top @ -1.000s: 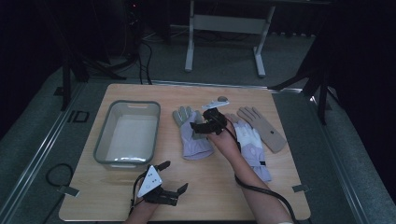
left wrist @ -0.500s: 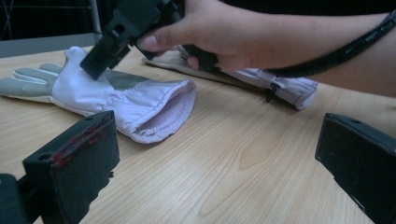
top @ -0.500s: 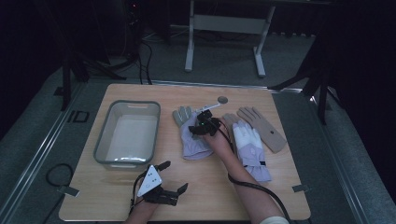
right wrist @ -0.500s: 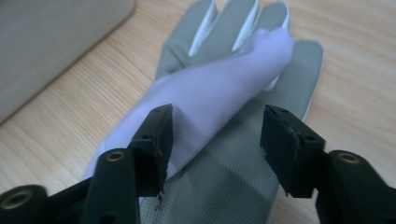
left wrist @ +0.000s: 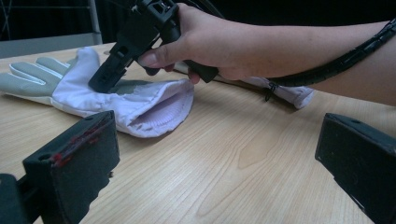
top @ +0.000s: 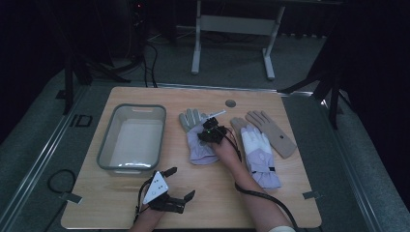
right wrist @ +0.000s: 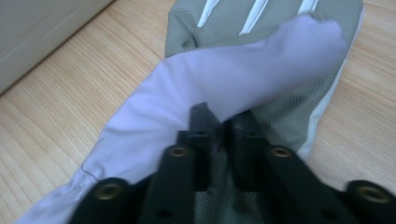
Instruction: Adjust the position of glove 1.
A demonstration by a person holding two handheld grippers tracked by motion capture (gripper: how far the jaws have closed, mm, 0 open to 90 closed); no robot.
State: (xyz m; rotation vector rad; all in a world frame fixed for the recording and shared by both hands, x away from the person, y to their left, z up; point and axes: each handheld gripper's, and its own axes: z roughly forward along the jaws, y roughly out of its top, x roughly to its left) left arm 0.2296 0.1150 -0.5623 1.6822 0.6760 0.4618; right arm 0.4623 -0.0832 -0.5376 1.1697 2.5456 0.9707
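A lavender glove with grey fingers (top: 196, 145) lies flat near the middle of the wooden table (top: 290, 193). My right gripper (top: 205, 137) points down onto its palm side. Its jaws have just been closing and now stand shut, pinching a fold of the lavender fabric (right wrist: 243, 65). In the right gripper view the right gripper (right wrist: 219, 123) has the fold draped over its tips. From the left gripper view the same glove (left wrist: 140, 107) lies with its cuff open toward me and the right gripper (left wrist: 100, 84) pressed on it. My left gripper (top: 180, 183) rests open near the front edge, and in its own view the left gripper (left wrist: 215, 172) has bare wood between its jaws.
A clear plastic bin (top: 109, 140) stands at the left of the table. A white and lavender glove (top: 258, 154) and a tan glove (top: 270, 133) lie to the right of my right hand. A round grommet (top: 230, 103) sits near the far edge.
My right gripper came down and slightly toward the left onto the lavender glove and its jaws closed on the fabric. The left gripper stayed where it was.
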